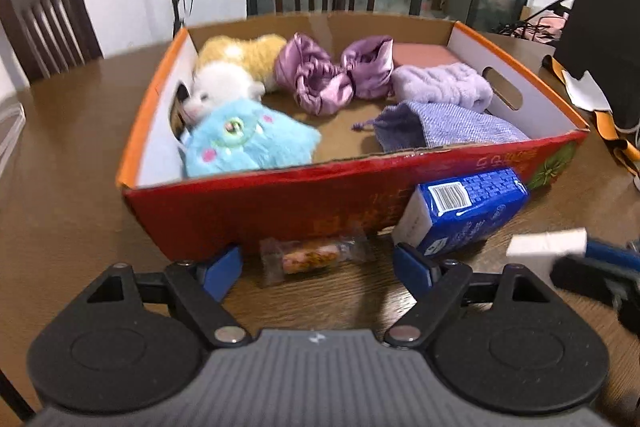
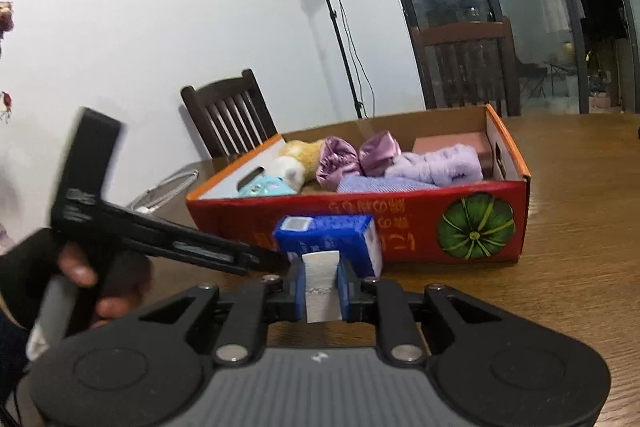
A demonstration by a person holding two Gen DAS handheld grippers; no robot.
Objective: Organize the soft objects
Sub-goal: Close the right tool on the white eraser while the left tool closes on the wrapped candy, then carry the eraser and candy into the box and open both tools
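Gripping a white pad (image 2: 321, 287), the right claw (image 2: 321, 277) faces the box (image 2: 360, 227); the left claw (image 1: 320, 267) gapes over a snack (image 1: 310, 257) on the desk (image 1: 60, 187).

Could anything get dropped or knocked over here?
Maybe. The right gripper pinches a white block only by a narrow part, so it might slip out. The blue tissue pack leans against the box, and the open left gripper beside it could nudge it. The snack packet between those fingers might get squashed.
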